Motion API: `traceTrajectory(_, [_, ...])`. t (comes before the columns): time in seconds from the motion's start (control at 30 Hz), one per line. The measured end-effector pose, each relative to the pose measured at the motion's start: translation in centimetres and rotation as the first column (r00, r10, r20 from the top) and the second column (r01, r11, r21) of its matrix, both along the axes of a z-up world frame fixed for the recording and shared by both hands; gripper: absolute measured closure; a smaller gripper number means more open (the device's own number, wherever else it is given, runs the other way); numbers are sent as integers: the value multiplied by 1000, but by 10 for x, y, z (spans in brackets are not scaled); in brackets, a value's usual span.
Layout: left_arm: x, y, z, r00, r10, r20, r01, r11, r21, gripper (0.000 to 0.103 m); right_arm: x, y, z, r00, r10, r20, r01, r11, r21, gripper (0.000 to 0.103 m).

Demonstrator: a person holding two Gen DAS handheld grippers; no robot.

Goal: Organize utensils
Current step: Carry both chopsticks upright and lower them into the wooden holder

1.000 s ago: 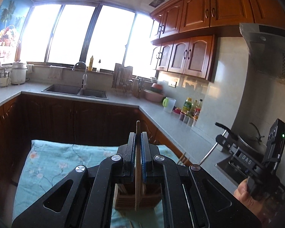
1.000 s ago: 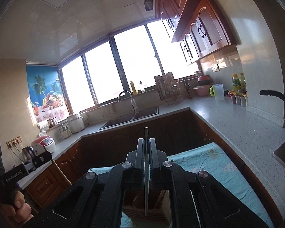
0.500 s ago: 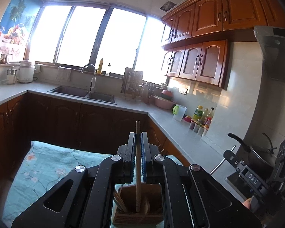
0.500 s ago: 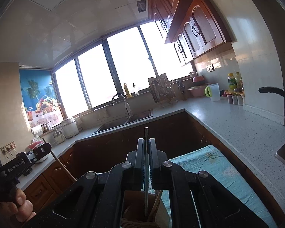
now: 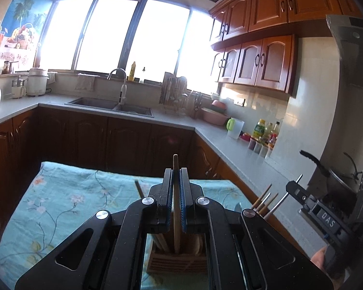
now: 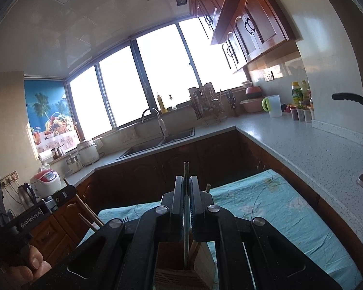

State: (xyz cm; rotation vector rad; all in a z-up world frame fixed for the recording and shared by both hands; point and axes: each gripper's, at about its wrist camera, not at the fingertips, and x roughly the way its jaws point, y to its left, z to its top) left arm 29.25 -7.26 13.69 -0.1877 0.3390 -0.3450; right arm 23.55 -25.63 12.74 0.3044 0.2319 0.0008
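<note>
The left gripper (image 5: 176, 193) is pinching a wooden utensil (image 5: 175, 207) upright, its lower end sitting inside the wooden holder (image 5: 176, 261). The right gripper (image 6: 186, 200) is pinching a thin metal utensil (image 6: 186, 229) the same way. The holder is standing on the floral cloth (image 5: 60, 207), near its front edge.

Both wrist views close above holder (image 5: 179, 261), facing sink (image 6: 157, 142); shared teal cloth (image 5: 67, 200).
</note>
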Motion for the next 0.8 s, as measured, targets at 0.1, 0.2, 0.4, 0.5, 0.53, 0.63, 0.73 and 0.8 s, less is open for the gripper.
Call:
traceTrajectory(0.1, [-2,0,-12,999,-12,-29,13,1000,8,99,0,-2,-8,1000,2,-23,-1,1000,10,99])
traceTrajectory(0.2, [-4,-1,-21,999,-13,-46,14,1000,20,99,4,-3,-16,998,15,-58,-14,1000,20,99])
traceTrajectory(0.4, [-3,-3,-29,997,-22,-78,25,999,39,98,15,-1,-31,991,42,-129,-38,999,36,99])
traceTrajectory(0.5, [-3,-2,-28,997,-10,-78,14,998,54,98,21,2,-38,985,52,-162,-47,998,35,99])
traceTrajectory(0.53, [-2,-1,-28,996,-8,-84,12,999,52,98,20,2,-39,987,47,-156,-43,999,32,99])
traceTrajectory(0.63, [0,1,-29,996,-3,-90,8,998,55,97,21,1,-38,986,46,-159,-41,998,39,99])
traceTrajectory(0.73, [1,2,-30,996,9,-90,-3,998,65,97,20,1,-37,986,45,-160,-40,999,35,99])
traceTrajectory(0.8, [2,3,-30,995,14,-94,-8,998,65,97,20,1,-37,986,44,-160,-39,999,35,99])
